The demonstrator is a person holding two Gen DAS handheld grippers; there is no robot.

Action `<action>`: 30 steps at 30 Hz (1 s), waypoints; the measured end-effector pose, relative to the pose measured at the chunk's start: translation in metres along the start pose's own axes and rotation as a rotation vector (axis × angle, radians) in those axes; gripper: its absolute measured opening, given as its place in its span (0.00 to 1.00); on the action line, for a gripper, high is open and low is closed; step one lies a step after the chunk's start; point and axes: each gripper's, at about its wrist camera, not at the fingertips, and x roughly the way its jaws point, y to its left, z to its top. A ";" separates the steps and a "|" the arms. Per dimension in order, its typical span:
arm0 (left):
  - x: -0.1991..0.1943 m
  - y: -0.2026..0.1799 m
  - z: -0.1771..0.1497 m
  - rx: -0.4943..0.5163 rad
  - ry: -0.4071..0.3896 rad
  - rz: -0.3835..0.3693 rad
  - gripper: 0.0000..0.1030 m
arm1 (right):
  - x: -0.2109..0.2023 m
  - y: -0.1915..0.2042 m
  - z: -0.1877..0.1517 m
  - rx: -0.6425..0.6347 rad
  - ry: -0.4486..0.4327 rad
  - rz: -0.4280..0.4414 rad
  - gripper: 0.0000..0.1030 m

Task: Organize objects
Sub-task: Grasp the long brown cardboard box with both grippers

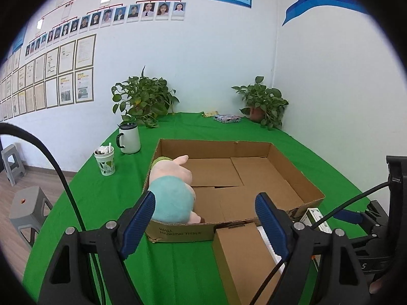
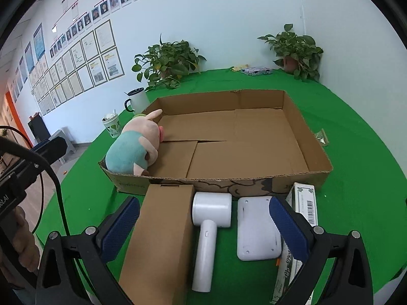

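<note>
I have both tools hanging above the near edge of the green-clothed table, and neither carries anything: the left gripper stands with its blue pads spread and only air between them, and the right gripper is spread as wide as it goes, also empty. The shallow open brown cardboard tray sits in the middle of the cloth, and the one item already in it is the pink plush pig in a teal dress, lying against the tray's near left corner. The rest waits outside, lined up just in front of the tray's near wall: a closed plain brown carton, beside it a white handheld dryer-shaped appliance lying flat, then a flat white rounded plastic device, and at the far right a long white box with a barcode, partly hidden behind my right pad. By my reading I am between picks, with one item stowed and four to go. From the right wrist view the carton and the white appliance lie between my spread jaws, so next I must settle on one, centre it, come down and close. The carton looks broad, so I would take it across its narrower faces.
</note>
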 end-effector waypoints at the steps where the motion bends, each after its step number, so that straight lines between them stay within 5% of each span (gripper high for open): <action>1: -0.004 -0.003 -0.002 0.000 0.005 0.000 0.78 | -0.005 -0.003 -0.002 0.000 -0.007 -0.001 0.99; 22: 0.012 -0.011 -0.028 -0.014 0.120 -0.090 0.78 | -0.025 -0.019 -0.026 0.010 0.015 -0.031 0.99; 30: 0.029 -0.004 -0.042 -0.022 0.230 -0.184 0.78 | -0.023 -0.007 -0.042 0.021 0.078 0.108 0.99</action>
